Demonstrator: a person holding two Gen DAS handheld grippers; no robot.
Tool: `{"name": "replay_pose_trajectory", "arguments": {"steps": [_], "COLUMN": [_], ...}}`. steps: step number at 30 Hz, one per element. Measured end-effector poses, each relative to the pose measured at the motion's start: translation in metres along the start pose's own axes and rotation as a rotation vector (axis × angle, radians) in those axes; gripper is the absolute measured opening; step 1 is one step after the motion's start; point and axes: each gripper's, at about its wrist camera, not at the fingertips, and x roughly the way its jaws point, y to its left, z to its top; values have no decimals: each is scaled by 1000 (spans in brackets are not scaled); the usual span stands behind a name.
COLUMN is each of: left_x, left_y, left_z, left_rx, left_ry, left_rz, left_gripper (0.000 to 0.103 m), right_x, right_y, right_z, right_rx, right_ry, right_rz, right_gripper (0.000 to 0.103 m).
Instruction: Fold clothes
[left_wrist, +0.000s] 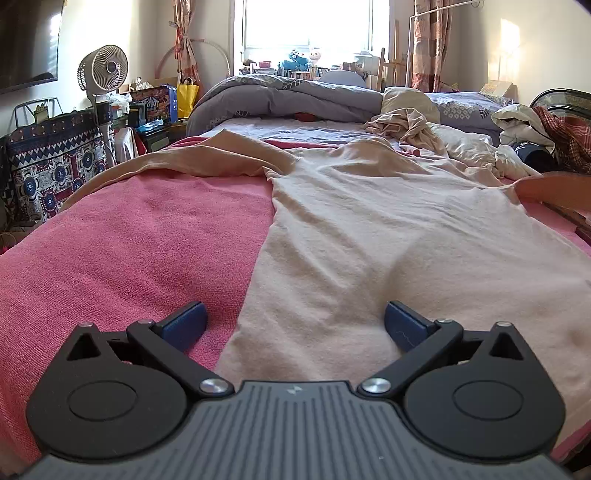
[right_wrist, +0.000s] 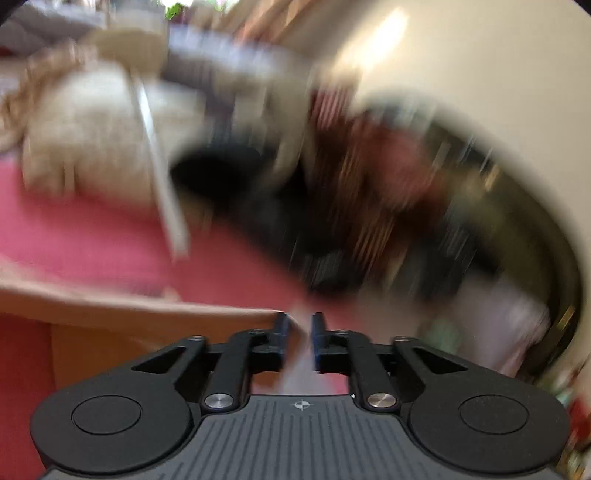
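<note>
Left gripper (left_wrist: 294, 321) hovering, jaws wide apart over beige shirt (left_wrist: 369, 229); right gripper (right_wrist: 300, 326) jaws narrowly apart, shirt sleeve (right_wrist: 147, 306) lying at 9 o'clock.

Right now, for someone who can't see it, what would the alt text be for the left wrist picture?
A pale peach long-sleeved top lies spread flat on a pink blanket covering a bed, with the left gripper wide open over the top's near hem. Beyond lie a rumpled grey duvet, loose clothes and a bright window.
</note>
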Motion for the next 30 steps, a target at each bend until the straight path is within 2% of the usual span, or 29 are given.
{"name": "replay_pose_trajectory", "arguments": {"steps": [1,2,4,6,8,10,13,15,16,18,19,21,22,23,27,30], "left_x": [0,0,0,-1,-3,-8,-21,-24,-22,-14,-8,4,10,17,50,89], "left_y": [0,0,0,2,6,17,46,67,78,102,115,142,157,177,269,329], "left_z": [0,0,0,2,7,19,41,56,64,79,86,99,102,105,94,48], "left_rx": [0,-1,-3,-8,-30,-89,-193,-231,-238,-269,-294,-343,-389,-462,-921,-1404], "left_ry": [0,1,-1,5,20,13,-67,-101,-112,-125,-128,-134,-141,-149,-89,83], "left_rz": [0,0,-2,-9,-27,-54,-49,-28,8,72,98,150,159,173,236,107], "left_gripper": [103,103,103,103,103,103,103,103,103,103,103,103,103,103,103,102], "right_x": [10,9,-3,-26,-63,-108,-172,-210,-225,-251,-258,-264,-263,-263,-268,-266], "right_y": [-4,-8,-10,-8,3,29,78,119,142,186,211,251,266,281,283,285], "right_z": [-7,-15,-27,-34,-37,-41,-46,-49,-51,-54,-57,-62,-65,-67,-64,-65], "right_rx": [21,45,77,92,88,76,23,0,-16,-29,-28,-24,-47,-71,-85,-58], "right_ry": [68,75,47,-18,-109,-203,-327,-390,-412,-427,-401,-326,-285,-243,-245,-226], "right_rz": [27,47,79,104,206,388,697,886,983,1129,1176,1231,1232,1232,1203,1222], "right_gripper": [50,75,87,88,100,103,103,103,103,103,103,103,103,103,103,103]}}
